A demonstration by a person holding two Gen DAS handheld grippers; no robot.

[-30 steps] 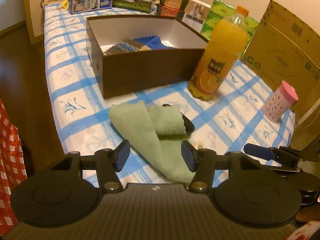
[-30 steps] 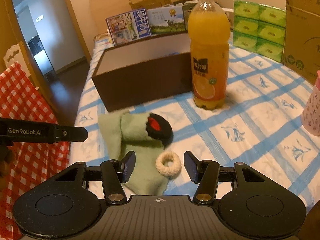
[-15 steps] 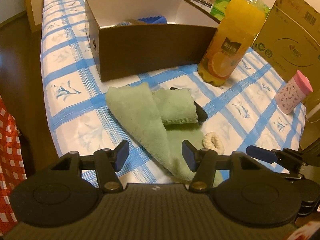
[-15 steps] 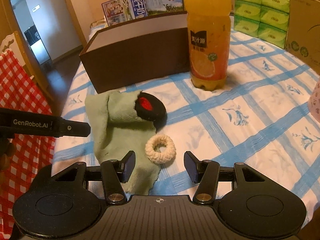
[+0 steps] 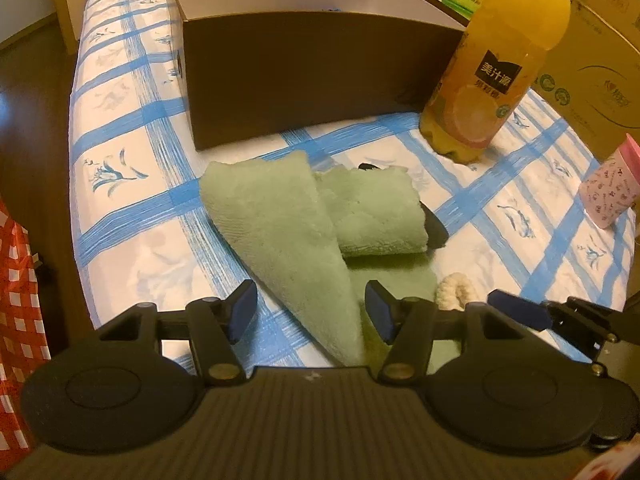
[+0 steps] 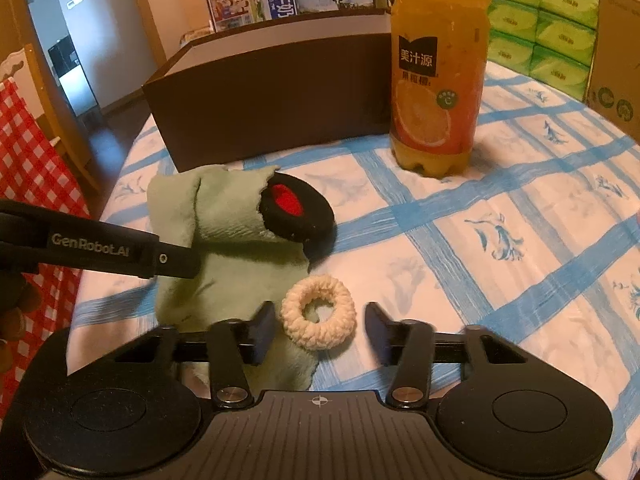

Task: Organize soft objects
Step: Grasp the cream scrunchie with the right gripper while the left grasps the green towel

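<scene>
Between the right gripper [image 6: 319,330] fingers, just closing, cream ring [image 6: 319,317], seemingly untouched, left gripper [image 5: 311,311] fingers apart over green towel [image 5: 288,236]

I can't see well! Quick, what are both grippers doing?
Left gripper: open, astride the green towel.
Right gripper: jaws just closing around the cream ring, not yet gripping.

Both grippers lower, right gripper [image 6: 318,330] narrower around cream ring [image 6: 319,317].
</scene>
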